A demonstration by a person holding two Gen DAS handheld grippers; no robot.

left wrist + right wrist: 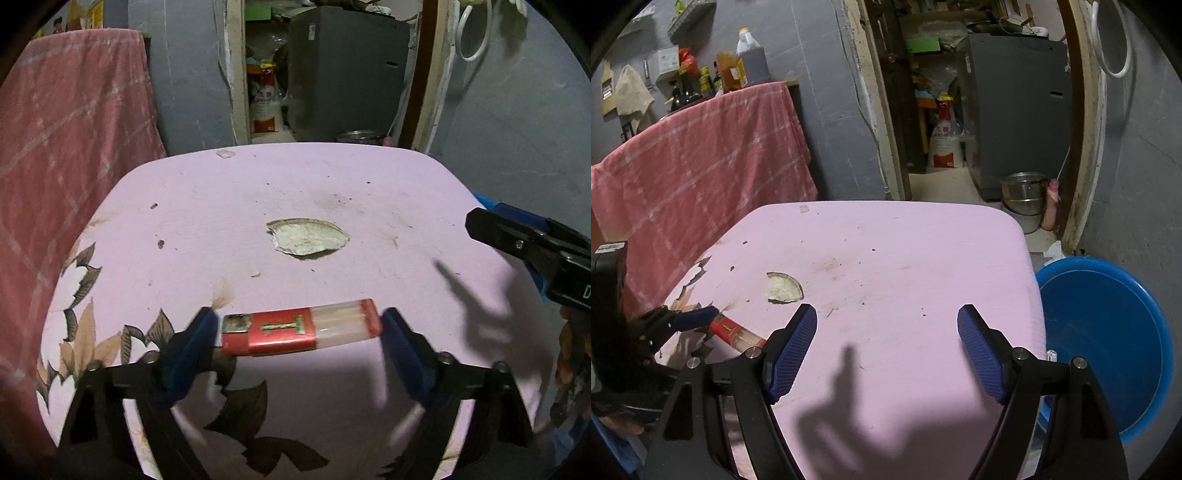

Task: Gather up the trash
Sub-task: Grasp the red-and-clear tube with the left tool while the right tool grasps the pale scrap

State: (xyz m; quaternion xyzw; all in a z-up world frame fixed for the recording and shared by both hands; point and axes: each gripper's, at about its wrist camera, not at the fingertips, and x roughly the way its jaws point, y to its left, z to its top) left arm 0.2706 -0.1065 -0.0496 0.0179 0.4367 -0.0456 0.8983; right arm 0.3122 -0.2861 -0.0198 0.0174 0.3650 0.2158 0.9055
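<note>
While spanning the red-and-clear flat plastic packet [301, 332] end to end, left tool [299, 334] pinching it crosswise between the two blue pads, left pad against the torn foil end, right pad against the red-capped clear end; packet raised a little above the pink floral-printed bench [332, 184], long axis level and running left to right, gold mark on its red middle band facing up; motion blur on both fingers of the left tool. Seen from the right wrist camera as a slim red-and-clear strip [737, 332] at the near-left corner of the bench [905, 251], one blue pad [696, 317] on its far end, the other hidden behind the right tool's own finger.

Right tool [886, 350] spread wide, nothing between its blue pads [794, 350]; hanging over the near right part of the bench, well apart from the packet; its tip entering the left wrist view from the right edge [524, 243].

Round patch of peeled bench covering [306, 236] beyond the packet, towards the bench middle, baring a pale grey layer; same patch [783, 288] between the two tools in the right view. Blue round plastic basin [1108, 332] on the floor just beside the right edge of the bench. Pink checked cloth [701, 166] draped to the left of the bench.
</note>
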